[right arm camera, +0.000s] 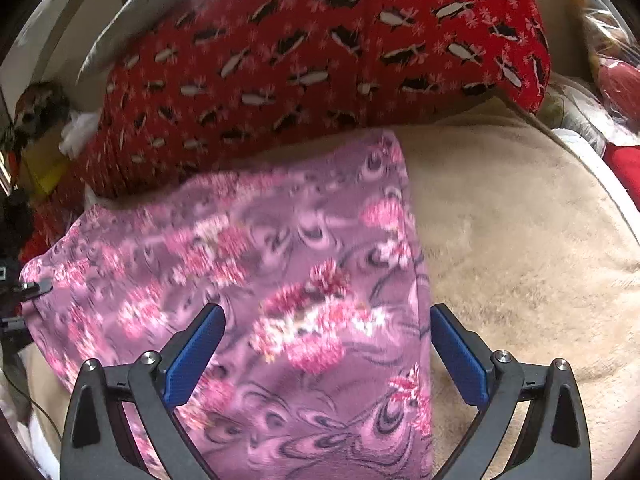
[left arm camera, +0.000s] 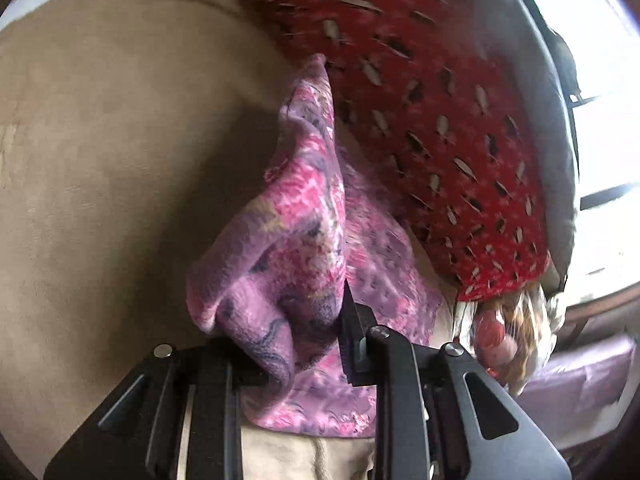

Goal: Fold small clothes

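Note:
A small pink and purple floral cloth (left arm camera: 296, 216) is bunched up between the fingers of my left gripper (left arm camera: 292, 344), which is shut on it and lifts one edge off the beige blanket. In the right wrist view the same cloth (right arm camera: 248, 280) lies spread on the blanket, its right edge straight. My right gripper (right arm camera: 328, 348) is open above the cloth, its blue pads (right arm camera: 196, 356) wide apart and holding nothing. The left gripper's tip (right arm camera: 36, 286) shows at the cloth's far left edge.
A beige fleece blanket (right arm camera: 520, 248) covers the surface. A red penguin-print blanket (right arm camera: 320, 52) is draped behind the cloth, also in the left wrist view (left arm camera: 432, 100). Plastic-wrapped items (left arm camera: 508, 340) lie at the side. Clutter (right arm camera: 40, 120) sits at the far left.

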